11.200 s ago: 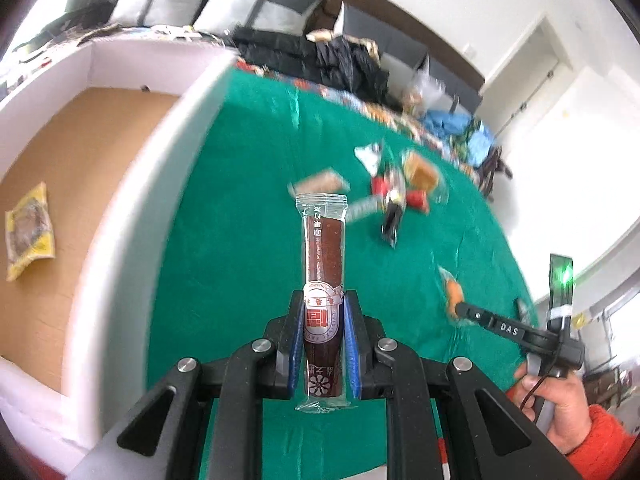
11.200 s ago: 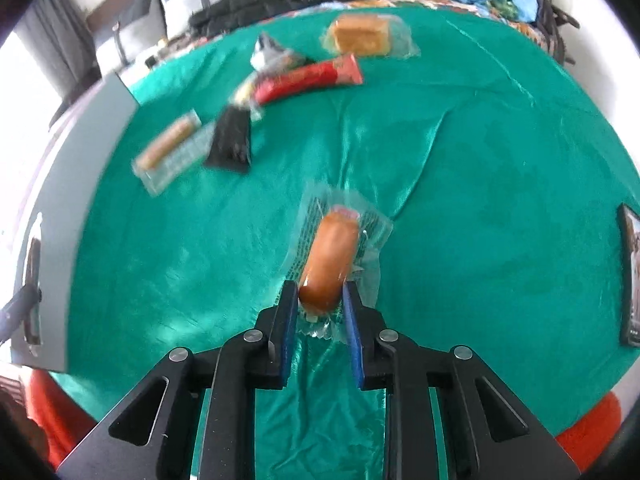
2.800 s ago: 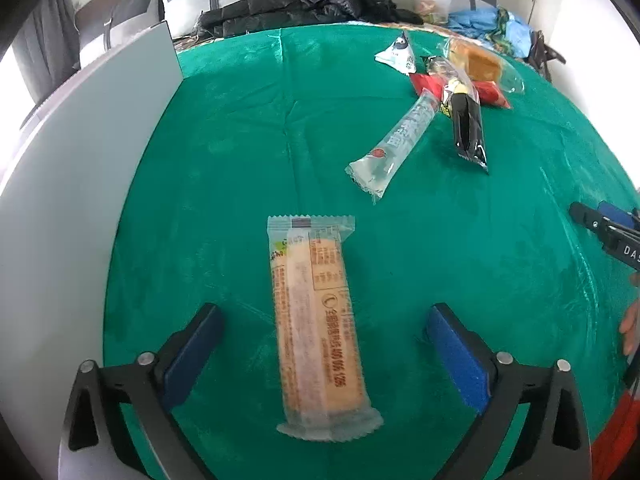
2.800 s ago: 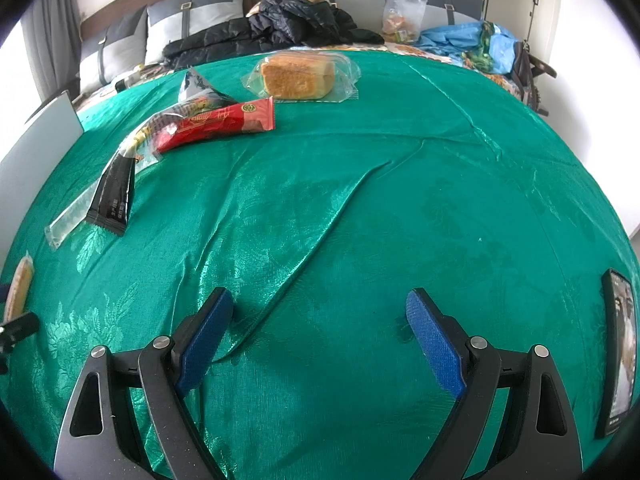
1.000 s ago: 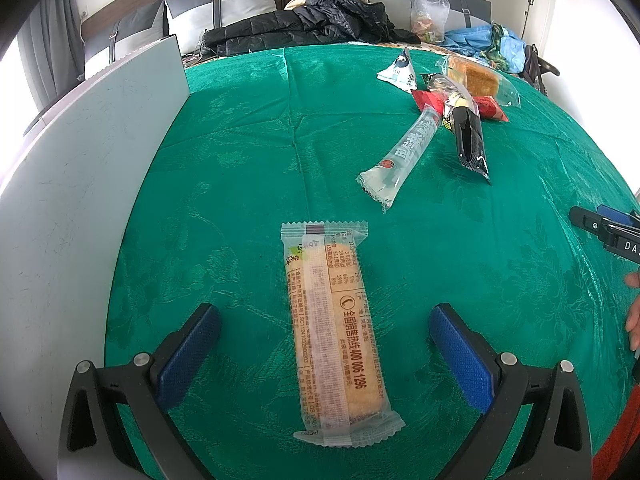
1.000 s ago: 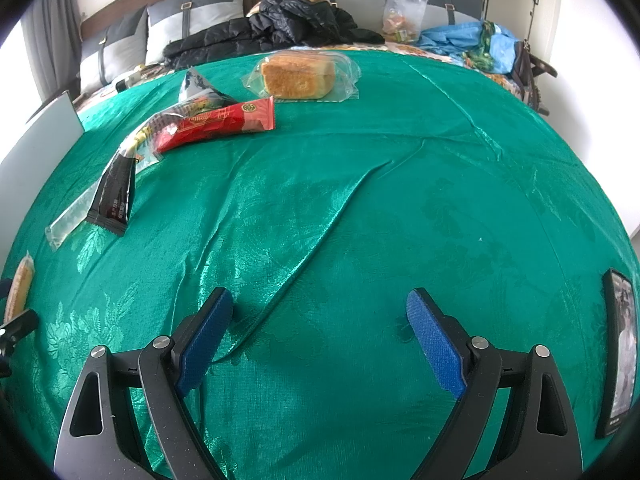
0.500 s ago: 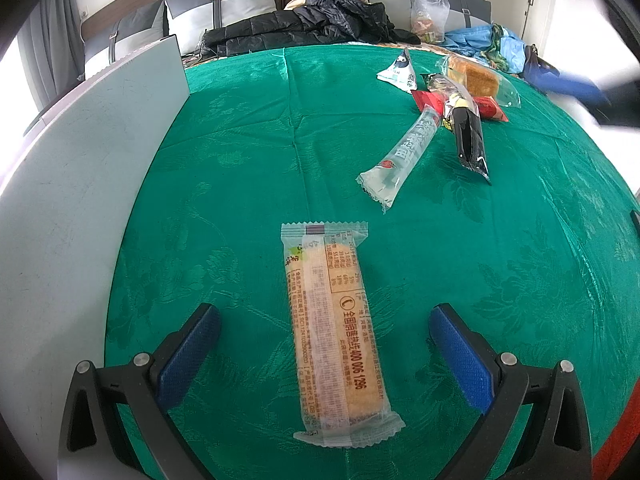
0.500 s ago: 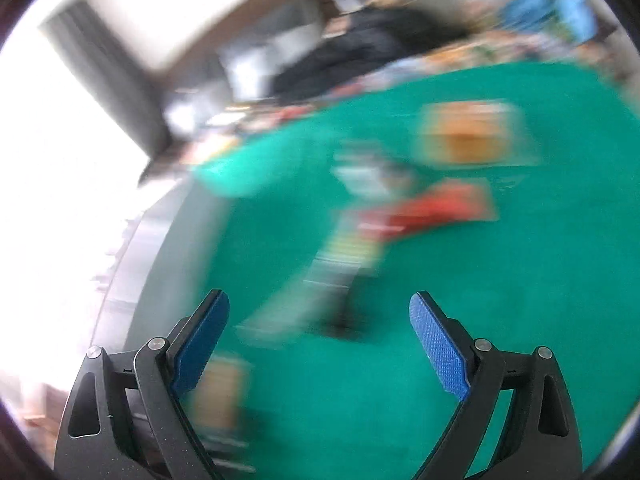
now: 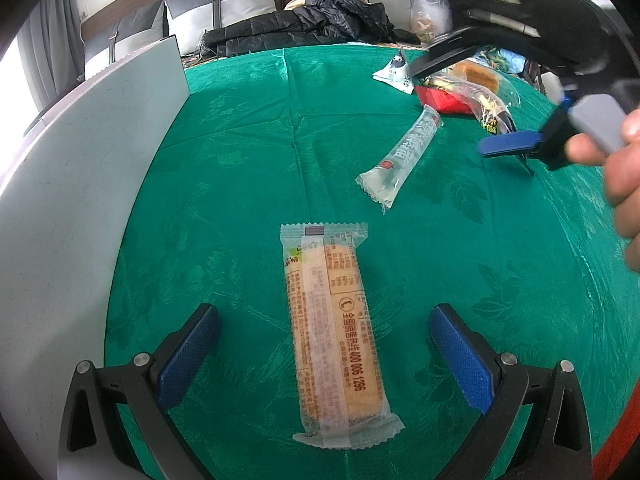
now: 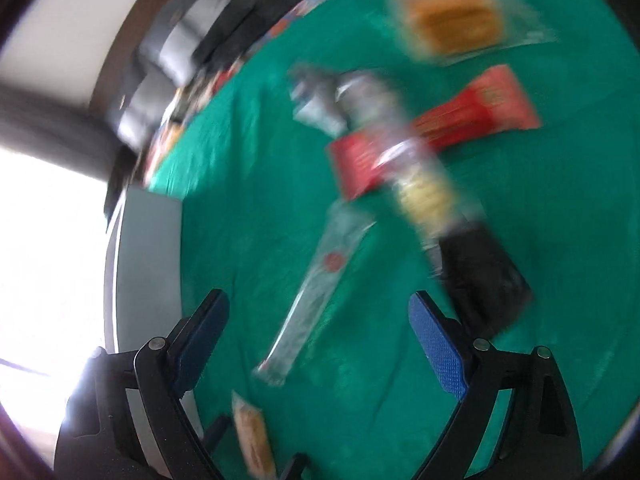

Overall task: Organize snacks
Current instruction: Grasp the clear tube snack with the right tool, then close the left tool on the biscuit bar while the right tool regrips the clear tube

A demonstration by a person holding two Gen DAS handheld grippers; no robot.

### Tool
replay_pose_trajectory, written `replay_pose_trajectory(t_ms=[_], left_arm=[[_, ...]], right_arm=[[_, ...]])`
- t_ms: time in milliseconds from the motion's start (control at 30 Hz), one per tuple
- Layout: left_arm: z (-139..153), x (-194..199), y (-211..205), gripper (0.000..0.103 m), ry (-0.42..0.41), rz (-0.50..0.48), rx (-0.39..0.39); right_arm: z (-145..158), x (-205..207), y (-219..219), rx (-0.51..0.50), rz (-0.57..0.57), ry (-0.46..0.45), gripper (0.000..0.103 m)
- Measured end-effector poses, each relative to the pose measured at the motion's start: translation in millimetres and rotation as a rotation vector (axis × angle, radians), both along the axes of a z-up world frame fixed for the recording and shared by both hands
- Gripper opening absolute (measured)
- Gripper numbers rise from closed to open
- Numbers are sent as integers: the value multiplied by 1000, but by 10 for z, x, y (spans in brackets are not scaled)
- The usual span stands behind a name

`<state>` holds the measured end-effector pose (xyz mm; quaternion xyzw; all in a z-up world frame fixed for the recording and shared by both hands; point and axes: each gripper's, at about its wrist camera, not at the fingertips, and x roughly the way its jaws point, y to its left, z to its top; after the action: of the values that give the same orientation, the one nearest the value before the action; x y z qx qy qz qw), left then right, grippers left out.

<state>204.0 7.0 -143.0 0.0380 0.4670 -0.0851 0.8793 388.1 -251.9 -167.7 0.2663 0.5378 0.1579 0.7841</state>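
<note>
A long wafer snack in clear wrap point(image 9: 334, 332) lies on the green tablecloth between the wide-open jaws of my left gripper point(image 9: 324, 356); neither pad touches it. Beyond it lies a clear tube snack point(image 9: 404, 156), which the blurred right wrist view also shows as the clear tube snack point(image 10: 320, 284), below my open, empty right gripper point(image 10: 320, 340). In the left wrist view the right gripper point(image 9: 520, 80) hangs over the snack pile, held by a hand point(image 9: 616, 168). The pile holds a red packet point(image 10: 472, 116), a black packet point(image 10: 488, 280), a bread pack point(image 10: 456, 20) and a small white pouch point(image 9: 394, 72).
The white wall of a box point(image 9: 80, 184) runs along the table's left side. Behind the table stands a sofa with grey cushions and a black jacket point(image 9: 320, 20). The green tablecloth point(image 9: 248, 128) has open room between the box and the snacks.
My right gripper swung quickly left and forward over the snack pile, blurring its view, and now shows in the left wrist view. The left gripper stayed open around the wafer snack.
</note>
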Motion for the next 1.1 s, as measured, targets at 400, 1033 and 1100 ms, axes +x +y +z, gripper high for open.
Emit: replay_pose_trajectory(t_ms=[400, 1033, 1100], left_arm=[[6, 27, -7, 103, -1, 0, 1], [1, 20, -5, 103, -1, -1, 0], [0, 24, -7, 103, 0, -1, 0]], right_arm=[[-42, -64, 899, -619, 274, -111, 19], [-185, -1400, -279, -513, 410, -343, 60], [-229, -1463, -216, -521, 404, -386, 70]])
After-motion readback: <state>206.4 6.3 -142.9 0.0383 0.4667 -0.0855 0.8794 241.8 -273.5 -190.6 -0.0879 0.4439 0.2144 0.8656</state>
